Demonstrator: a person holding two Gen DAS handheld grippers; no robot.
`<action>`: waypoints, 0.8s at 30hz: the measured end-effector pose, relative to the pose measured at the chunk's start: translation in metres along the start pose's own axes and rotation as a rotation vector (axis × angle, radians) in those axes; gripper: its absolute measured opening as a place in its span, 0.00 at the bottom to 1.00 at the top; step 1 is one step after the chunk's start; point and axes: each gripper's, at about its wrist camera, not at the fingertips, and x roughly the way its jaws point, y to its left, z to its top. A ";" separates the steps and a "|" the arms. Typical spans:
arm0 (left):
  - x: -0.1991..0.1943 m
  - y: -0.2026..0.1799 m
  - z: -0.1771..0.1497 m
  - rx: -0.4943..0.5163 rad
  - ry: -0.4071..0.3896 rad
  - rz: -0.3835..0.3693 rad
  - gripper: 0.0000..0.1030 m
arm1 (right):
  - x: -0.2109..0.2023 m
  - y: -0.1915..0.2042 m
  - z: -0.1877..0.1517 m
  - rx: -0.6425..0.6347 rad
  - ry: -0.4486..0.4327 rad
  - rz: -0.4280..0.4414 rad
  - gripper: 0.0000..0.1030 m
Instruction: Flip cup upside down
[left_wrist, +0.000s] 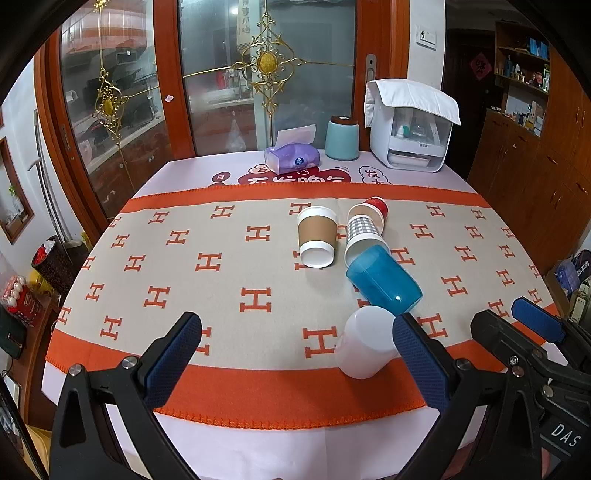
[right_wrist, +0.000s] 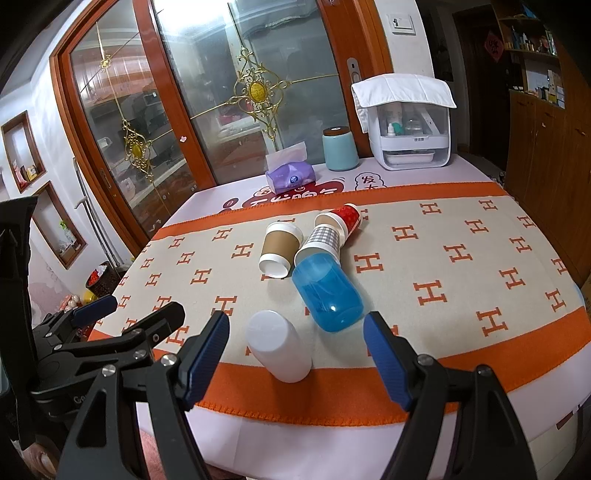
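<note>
I am holding both grippers above the near edge of the table (left_wrist: 221, 454), and both are spread wide with nothing between the fingers. My left gripper (left_wrist: 295, 347) is hanging over the orange border of the cloth (left_wrist: 236, 280), and its right finger (left_wrist: 417, 354) is sitting just beside the white cup (left_wrist: 365, 343), but I cannot tell if it is touching. My right gripper (right_wrist: 295, 350) is looking toward the same white cup (right_wrist: 279, 345), which is lying on its side at the line between the beige part and the orange border. Just behind it the blue cup (right_wrist: 327, 295) is lying on its side too, with its base toward me. Farther back, the checked cup (right_wrist: 321, 243) and the red cup (right_wrist: 341, 219) are lying down, nested in a row behind the blue one, and the brown paper cup (right_wrist: 279, 249) is lying just beside them on the left. At the far edge a tissue pack (left_wrist: 291, 157), a teal canister (left_wrist: 341, 138) and a white appliance (left_wrist: 410, 136) are standing.
</note>
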 end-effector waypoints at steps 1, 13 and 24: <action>0.001 0.000 0.001 0.000 0.000 0.001 0.99 | 0.000 0.000 0.000 0.000 0.000 0.000 0.73; 0.000 0.000 0.001 0.002 0.001 0.003 0.99 | 0.000 0.000 0.000 0.001 0.000 0.000 0.73; 0.000 -0.001 0.002 0.002 0.001 0.003 0.99 | 0.000 -0.001 0.000 0.002 0.001 0.001 0.73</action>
